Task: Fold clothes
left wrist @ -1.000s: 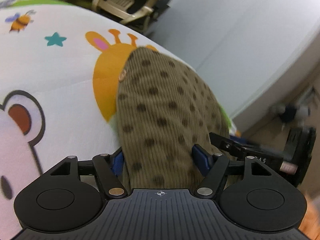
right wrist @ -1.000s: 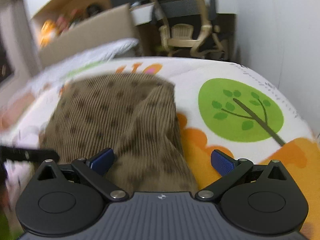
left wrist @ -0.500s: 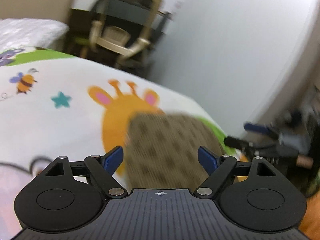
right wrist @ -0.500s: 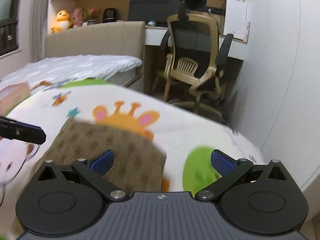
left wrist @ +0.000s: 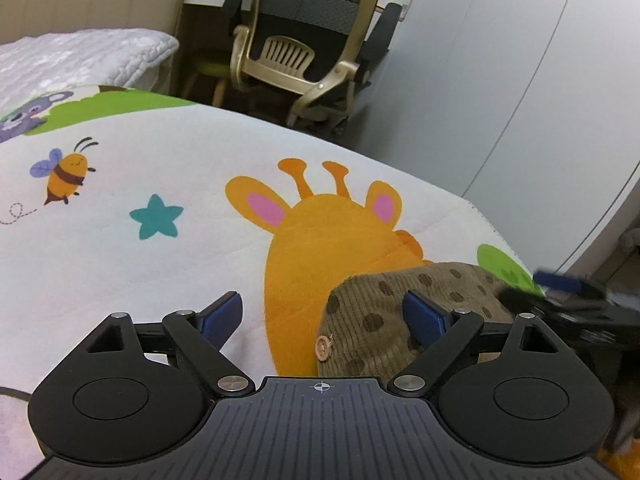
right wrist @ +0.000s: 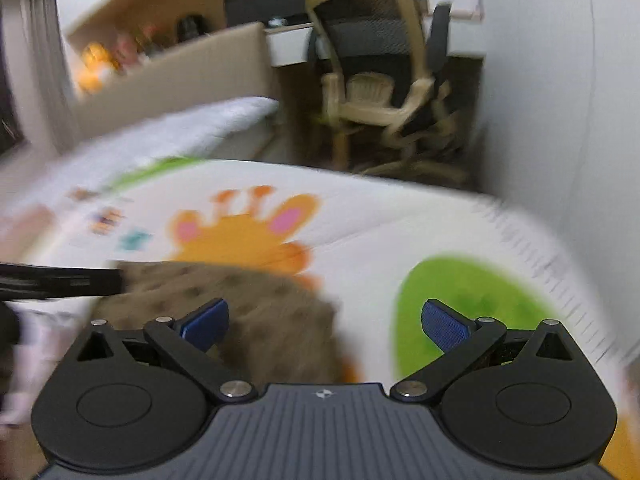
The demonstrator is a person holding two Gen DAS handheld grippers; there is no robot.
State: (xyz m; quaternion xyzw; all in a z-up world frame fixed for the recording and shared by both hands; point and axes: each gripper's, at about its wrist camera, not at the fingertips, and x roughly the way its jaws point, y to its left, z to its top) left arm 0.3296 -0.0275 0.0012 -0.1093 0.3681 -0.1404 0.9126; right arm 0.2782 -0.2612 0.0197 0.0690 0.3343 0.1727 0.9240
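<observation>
From the left wrist view, we see the brown dotted garment [left wrist: 404, 312] lying as a compact bundle on the cartoon-printed blanket [left wrist: 160, 280], at about four o'clock in the picture, over the lower edge of the orange giraffe print [left wrist: 316, 240]; we judge it sits there because a fold has been laid down and the bundle left to rest flat. A small round button [left wrist: 322, 347] shows on its near left edge. Our left gripper [left wrist: 322, 316] is spread wide and holds nothing: its left blue pad hangs over bare blanket at eight o'clock, while its right pad stands in front of the garment's ribbed cloth, though we cannot tell whether it touches it. At three o'clock part of the other tool shows, blurred, just beside the bundle. An office chair [left wrist: 304, 52] stands beyond the bed at twelve o'clock. From the right wrist view, which is smeared with motion, we see the same garment [right wrist: 248, 312] at seven o'clock, low and close to the camera, with the green tree print [right wrist: 472, 304] at four o'clock. Our right gripper [right wrist: 324, 322] is also spread wide and empty: its left pad stands over the garment's top, its right pad over the green print, well clear of the cloth. The left tool's dark bar [right wrist: 60, 280] reaches in from nine o'clock to the garment's far left corner. We judge both claws are free for a fresh hold or a next piece.
</observation>
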